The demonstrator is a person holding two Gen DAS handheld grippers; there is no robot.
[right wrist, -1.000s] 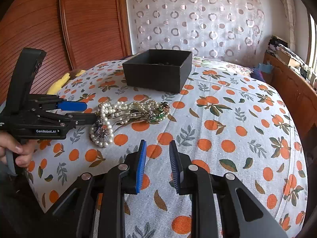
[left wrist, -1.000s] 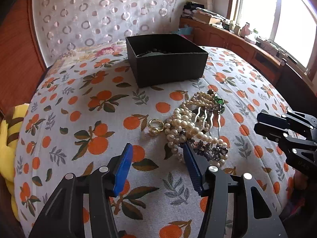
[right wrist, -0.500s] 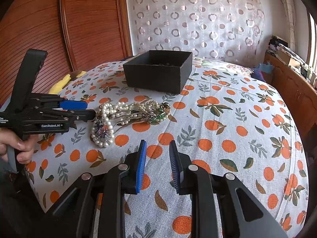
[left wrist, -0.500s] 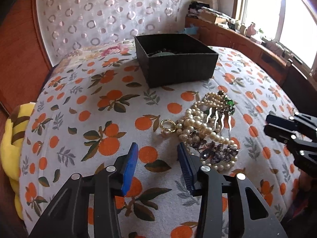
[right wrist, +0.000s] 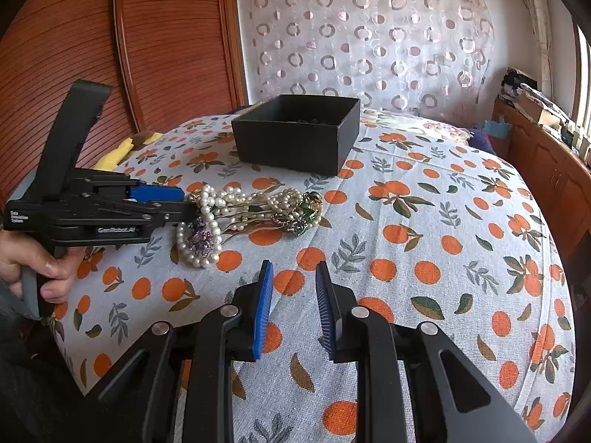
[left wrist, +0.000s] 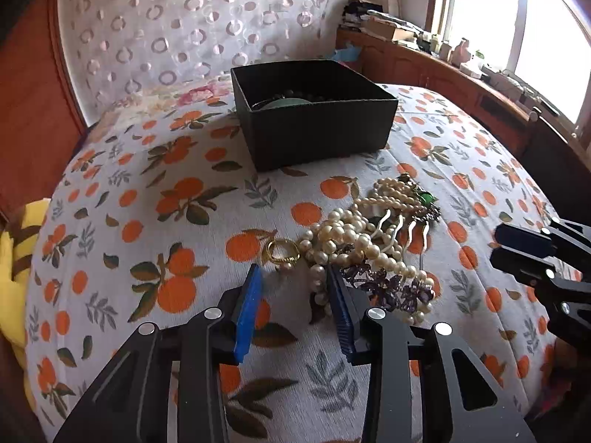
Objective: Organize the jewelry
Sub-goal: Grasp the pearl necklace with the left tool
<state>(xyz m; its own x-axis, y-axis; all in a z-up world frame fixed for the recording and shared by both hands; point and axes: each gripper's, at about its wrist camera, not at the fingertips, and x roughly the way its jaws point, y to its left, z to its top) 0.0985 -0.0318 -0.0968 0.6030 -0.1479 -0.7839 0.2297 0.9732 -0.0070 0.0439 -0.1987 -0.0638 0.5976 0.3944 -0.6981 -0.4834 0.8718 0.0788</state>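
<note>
Most still undone: heap of white pearl strands, gold ring and hair combs (left wrist: pixel 373 243) lying loose on orange-print cloth (left wrist: pixel 147 192), near black square cardboard box (left wrist: pixel 314 110) already holding a few dark pieces. Left gripper (left wrist: pixel 293 277) closing at heap's near edge, pinching nothing yet; right gripper (right wrist: pixel 293 288) slightly parted, empty, well aside.

The bedspread (left wrist: pixel 147 170) is white, printed with oranges and green leaves. A black box (left wrist: pixel 317 136) stands on it, near cream pearls (left wrist: pixel 347 232) and a gold ring (left wrist: pixel 282 253).

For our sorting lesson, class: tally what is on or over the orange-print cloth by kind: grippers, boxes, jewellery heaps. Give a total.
Grippers: 2 (left gripper, jaws closing with pearls between them; right gripper)
Black box: 1
Jewellery heap: 1
Total: 4
</note>
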